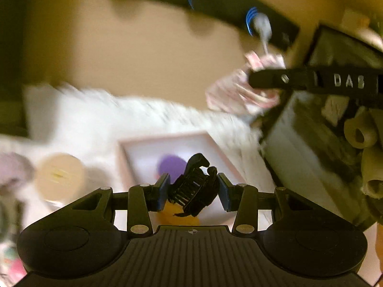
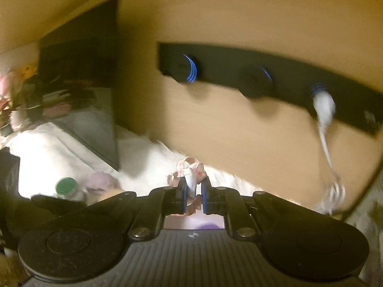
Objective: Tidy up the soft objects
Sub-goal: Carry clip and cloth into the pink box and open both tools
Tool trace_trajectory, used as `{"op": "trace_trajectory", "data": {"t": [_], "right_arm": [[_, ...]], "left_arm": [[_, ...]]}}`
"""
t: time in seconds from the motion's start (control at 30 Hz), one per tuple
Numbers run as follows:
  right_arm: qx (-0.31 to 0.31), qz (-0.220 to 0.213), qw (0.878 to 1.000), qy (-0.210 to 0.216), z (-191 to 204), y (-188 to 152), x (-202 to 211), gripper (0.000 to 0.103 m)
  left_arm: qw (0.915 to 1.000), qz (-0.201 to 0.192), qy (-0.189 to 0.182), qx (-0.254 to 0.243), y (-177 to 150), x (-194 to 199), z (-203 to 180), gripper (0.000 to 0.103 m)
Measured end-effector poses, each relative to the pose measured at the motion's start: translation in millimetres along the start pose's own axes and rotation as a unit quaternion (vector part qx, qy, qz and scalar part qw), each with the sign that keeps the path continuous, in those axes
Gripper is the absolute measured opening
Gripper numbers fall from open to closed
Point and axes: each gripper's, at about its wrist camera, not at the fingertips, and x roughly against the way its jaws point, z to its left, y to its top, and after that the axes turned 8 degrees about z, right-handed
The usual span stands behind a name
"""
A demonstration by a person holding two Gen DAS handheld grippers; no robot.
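While the left hand-held gripper [image 1: 194,189] is pinching a black claw clip [image 1: 192,186] above the pink tray [image 1: 167,138], the right hand-held gripper [image 2: 194,190] is clamping a pink scrunchie [image 2: 189,169], probably for sorting.

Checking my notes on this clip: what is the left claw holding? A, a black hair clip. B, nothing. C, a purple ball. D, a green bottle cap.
A: a black hair clip with comb teeth sits clamped between the left claw's blue pads.
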Motion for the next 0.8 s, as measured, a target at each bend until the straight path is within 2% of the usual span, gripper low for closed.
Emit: {"op": "trace_trajectory", "data": {"t": [0.1, 0.23, 0.33, 0.43, 0.57, 0.73, 0.8], "right_arm": [[-0.025, 0.017, 1.0, -0.001, -16, -19, -19, 0.011], [-0.053, 0.059, 0.997, 0.006, -31, -41, -50, 0.011], [-0.075, 0.089, 0.993, 0.009, -40, -57, -68, 0.011], [-0.096, 0.123, 0.988, 0.008, -46, -69, -88, 0.011], [-0.11, 0.163, 0.981, 0.001, -50, -81, -110, 0.011], [-0.123, 0.192, 0.974, -0.012, -55, -92, -122, 0.012], [-0.127, 0.2, 0.971, -0.017, -57, -96, -127, 0.012]], "left_arm": [[0.9986, 0.048, -0.022, 0.003, -5, -39, -7, 0.047], [0.9939, 0.104, -0.032, 0.017, -8, -79, -5, 0.047], [0.9911, 0.125, -0.037, 0.027, -10, -97, 1, 0.047], [0.9898, 0.14, -0.01, 0.024, -12, -108, 5, 0.047], [0.9872, 0.156, 0.024, -0.023, -12, -122, -10, 0.049], [0.9857, 0.145, 0.064, -0.058, -15, -123, -18, 0.051], [0.9846, 0.14, 0.078, -0.071, -13, -122, -19, 0.055]]}}
